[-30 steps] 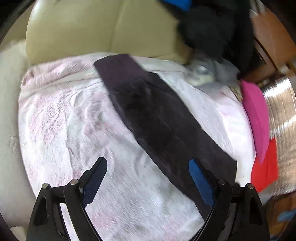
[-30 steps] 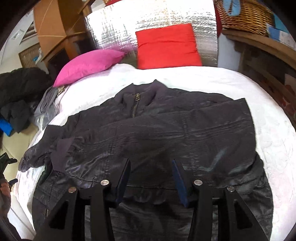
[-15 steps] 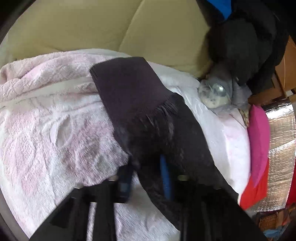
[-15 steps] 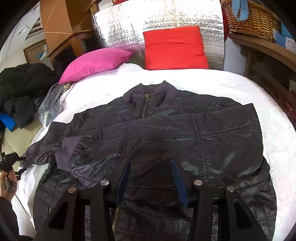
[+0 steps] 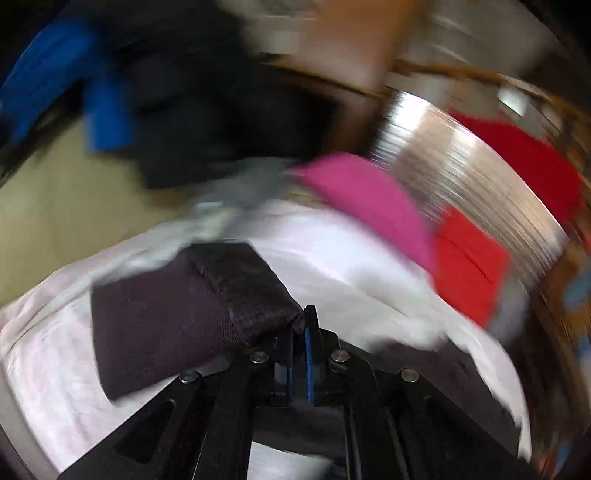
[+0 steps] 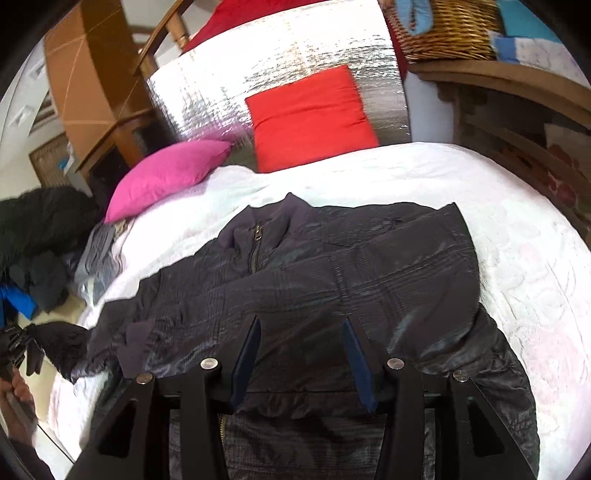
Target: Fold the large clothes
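Note:
A dark quilted jacket point(image 6: 351, 266) lies spread on the white bed cover point(image 6: 498, 221), collar and zip toward the pillows. My right gripper point(image 6: 301, 332) hovers over its lower middle, open, with nothing between its fingers. In the blurred left wrist view my left gripper point(image 5: 301, 325) is shut on the jacket's sleeve point(image 5: 177, 317), and the ribbed cuff hangs out to the left above the bed cover point(image 5: 332, 266). The right wrist view shows that left gripper point(image 6: 22, 347) at the far left edge, in a person's hand, with the sleeve end point(image 6: 62, 339) raised off the bed.
A pink pillow point(image 6: 166, 177) and a red cushion point(image 6: 310, 118) lean against a silver foil panel point(image 6: 277, 59) at the bed's head. Dark clothes point(image 6: 40, 221) are piled at the left. A wicker basket point(image 6: 447, 29) stands on a wooden shelf at the right.
My left gripper went from open over the sleeve to shut on it, then rolled and lifted it off the bed. The right gripper kept the same gap and moved slightly.

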### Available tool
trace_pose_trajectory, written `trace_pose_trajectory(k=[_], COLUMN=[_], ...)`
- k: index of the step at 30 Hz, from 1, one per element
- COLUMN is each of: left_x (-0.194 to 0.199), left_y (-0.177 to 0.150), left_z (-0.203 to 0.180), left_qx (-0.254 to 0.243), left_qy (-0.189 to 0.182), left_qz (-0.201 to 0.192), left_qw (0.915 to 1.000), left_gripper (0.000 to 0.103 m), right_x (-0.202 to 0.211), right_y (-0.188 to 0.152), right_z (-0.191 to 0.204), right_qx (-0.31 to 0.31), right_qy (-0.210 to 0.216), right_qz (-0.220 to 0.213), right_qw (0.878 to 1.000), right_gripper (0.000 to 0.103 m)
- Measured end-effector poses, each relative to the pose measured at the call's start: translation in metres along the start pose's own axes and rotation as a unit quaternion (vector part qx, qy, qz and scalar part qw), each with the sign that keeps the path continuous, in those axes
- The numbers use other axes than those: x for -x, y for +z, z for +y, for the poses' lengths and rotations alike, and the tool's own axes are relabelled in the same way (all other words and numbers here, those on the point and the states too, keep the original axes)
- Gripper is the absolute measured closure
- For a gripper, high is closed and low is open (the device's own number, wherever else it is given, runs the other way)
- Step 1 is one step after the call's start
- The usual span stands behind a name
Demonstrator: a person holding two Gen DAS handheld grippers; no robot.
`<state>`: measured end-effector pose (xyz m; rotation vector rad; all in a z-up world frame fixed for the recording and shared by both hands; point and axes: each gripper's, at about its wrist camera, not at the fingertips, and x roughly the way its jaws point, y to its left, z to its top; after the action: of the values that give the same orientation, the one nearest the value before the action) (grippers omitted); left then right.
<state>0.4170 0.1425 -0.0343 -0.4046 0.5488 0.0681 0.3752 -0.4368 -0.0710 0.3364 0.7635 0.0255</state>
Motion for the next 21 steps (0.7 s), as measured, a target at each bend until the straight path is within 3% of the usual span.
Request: trace_pose_trajectory(k=[3, 7, 9, 12, 13, 14, 16, 18, 20, 21], left_x=[-0.003, -0.023, -0.039, -0.049, -0.063, -0.065, -0.059, -0.04, -0.015, -0.005], left_y=[-0.029, -0.081, -0.113, -0.158, -0.175, -0.181, -0.179, -0.157, -0.13, -0.114], left_z=[-0.075, -0.15, -0.183, -0.219, -0.223, -0.225, -0.219, -0.209, -0.197, -0.193], left_qx=[-0.075, -0.143, -0.177, -0.224, -0.236, -0.243, -0.239, -0.229, -0.224, -0.222], left_qy=[-0.058, -0.12, -0.146, -0.168, -0.163, -0.158, -0.171, -0.215, -0.255, -0.268], left_qz=[0.025, 0.089, 0.145, 0.245, 0.286, 0.306, 0.317, 0.313, 0.281, 0.259], left_qw=[0.9952, 0.9784, 0.9625, 0.9282, 0.9141, 0.9069, 0.902, 0.8964, 0.8976, 0.901], left_gripper=[0.099, 0.099, 0.099, 0.098, 0.089, 0.084, 0.066, 0.052, 0.044, 0.038], right_x=[0.006, 0.014, 0.016, 0.012, 0.01, 0.007, 0.002, 0.0, -0.001, -0.001], right_y=[0.003, 0.006, 0.007, 0.01, 0.01, 0.012, 0.012, 0.012, 0.012, 0.012], right_z=[-0.012, -0.031, -0.046, -0.063, -0.068, -0.073, -0.081, -0.082, -0.08, -0.078], right_qx=[-0.02, -0.045, -0.065, -0.095, -0.105, -0.116, -0.136, -0.14, -0.137, -0.134], right_qy=[0.001, -0.001, -0.002, -0.003, 0.0, 0.004, 0.012, 0.019, 0.029, 0.034], right_qz=[-0.005, -0.012, -0.015, -0.005, -0.001, 0.005, 0.017, 0.024, 0.027, 0.027], right_qw=[1.0, 0.999, 0.998, 0.995, 0.994, 0.993, 0.991, 0.99, 0.99, 0.99], right_gripper=[0.053, 0.053, 0.053, 0.052, 0.052, 0.052, 0.052, 0.05, 0.038, 0.038])
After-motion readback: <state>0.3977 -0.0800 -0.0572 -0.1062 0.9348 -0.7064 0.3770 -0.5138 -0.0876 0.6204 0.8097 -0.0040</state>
